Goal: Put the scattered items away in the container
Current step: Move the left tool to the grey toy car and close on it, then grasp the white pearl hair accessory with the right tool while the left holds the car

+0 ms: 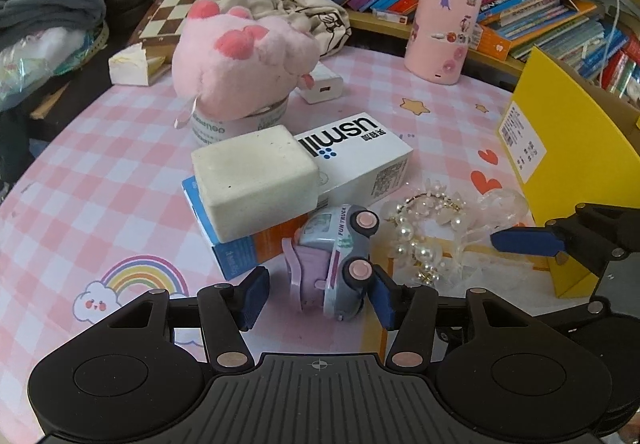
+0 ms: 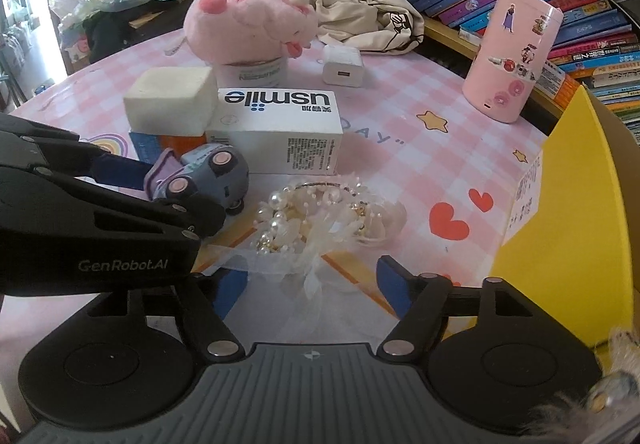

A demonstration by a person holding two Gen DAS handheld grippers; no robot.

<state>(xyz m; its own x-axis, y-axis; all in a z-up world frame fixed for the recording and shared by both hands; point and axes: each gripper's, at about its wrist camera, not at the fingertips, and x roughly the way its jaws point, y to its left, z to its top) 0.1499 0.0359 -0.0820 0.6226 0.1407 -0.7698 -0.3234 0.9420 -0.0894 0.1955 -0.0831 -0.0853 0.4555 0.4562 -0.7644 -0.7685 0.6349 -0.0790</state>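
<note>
A: Two pickups are shaping up at once. The left tongs (image 1: 318, 294) sit spread around the small grey-and-lilac plastic toy truck (image 1: 334, 264), which lies tipped on its side on the pink checked table (image 1: 120, 179); the right blue pad looks to be at its wheel, the left one apart.

B: And the right tongs (image 2: 312, 286) stand wide open, the white pearl-and-lace hair ornament (image 2: 320, 215) just ahead of them, its gauze trailing between the pads.

A: Nothing is pinched yet. Next, by the look of it: squeeze, lift.

B: Then across to the yellow cardboard box (image 2: 560, 244), standing close on the right.
</note>
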